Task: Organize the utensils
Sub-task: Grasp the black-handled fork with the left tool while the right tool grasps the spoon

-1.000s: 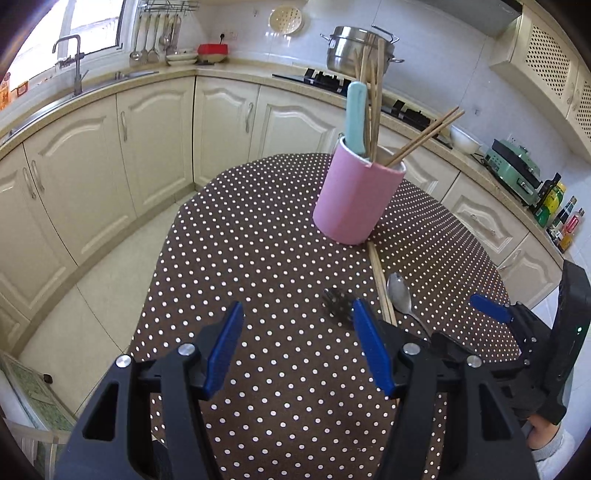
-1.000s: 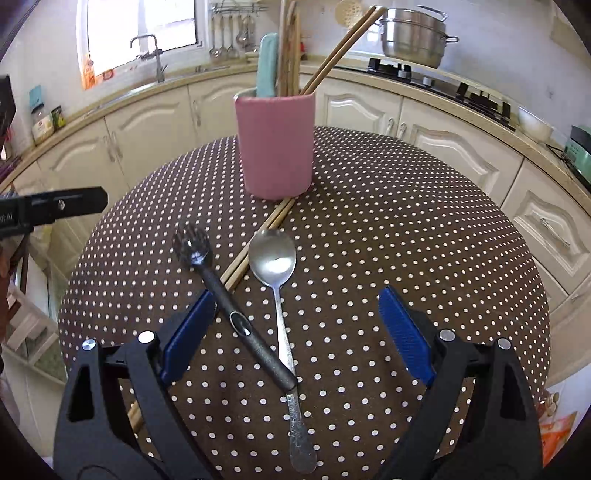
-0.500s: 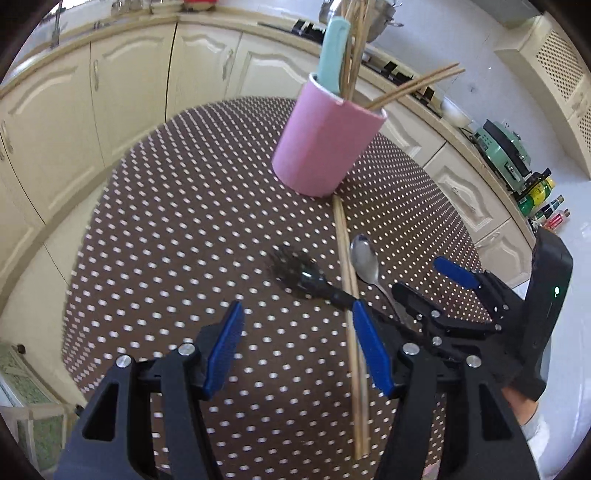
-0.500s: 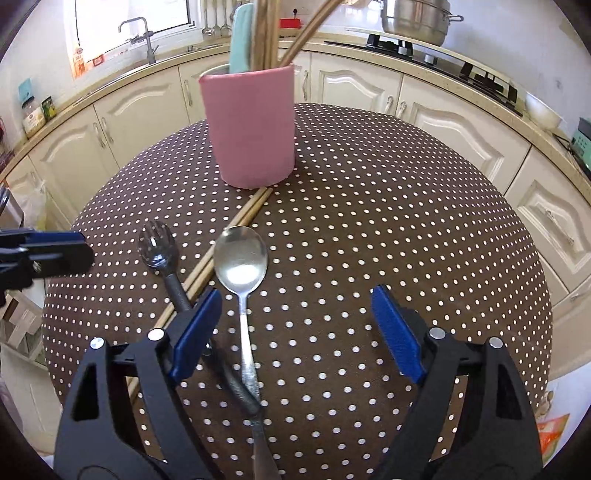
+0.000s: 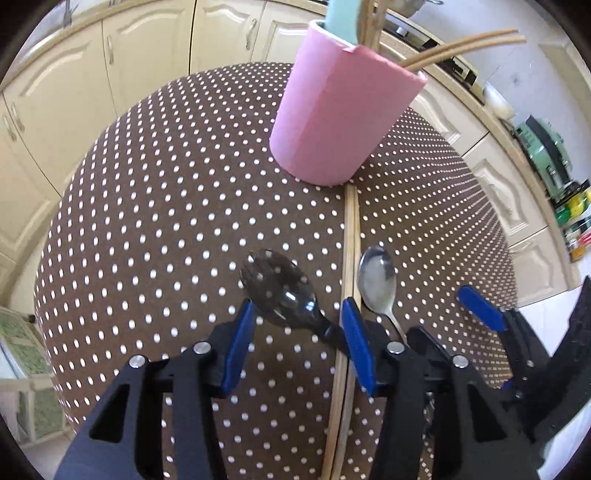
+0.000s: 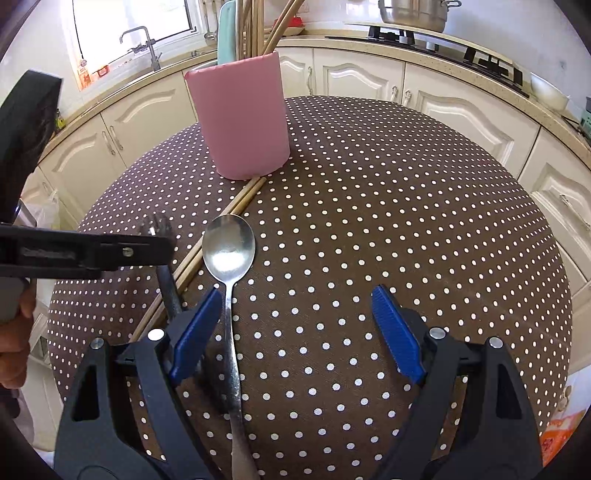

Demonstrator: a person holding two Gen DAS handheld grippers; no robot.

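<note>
A pink utensil cup (image 5: 343,114) (image 6: 242,114) stands on the dotted table, holding chopsticks and a teal handle. A black spork (image 5: 280,291) lies flat with its neck between the fingers of my open left gripper (image 5: 297,343), which is low over it. A pair of wooden chopsticks (image 5: 349,266) (image 6: 221,225) lies beside it, then a metal spoon (image 5: 376,280) (image 6: 229,254). My right gripper (image 6: 295,336) is open, its left finger beside the spoon's handle. The left gripper (image 6: 92,251) hides most of the spork in the right wrist view.
The round table has a brown polka-dot cloth (image 6: 388,221). Cream kitchen cabinets (image 6: 461,107) curve around it, with a stove and steel pot (image 6: 413,14) behind. My right gripper shows in the left wrist view (image 5: 480,306).
My left gripper has moved forward and down until its fingers straddle the spork's neck. My right gripper has moved forward over the spoon's handle. Both stay open.
</note>
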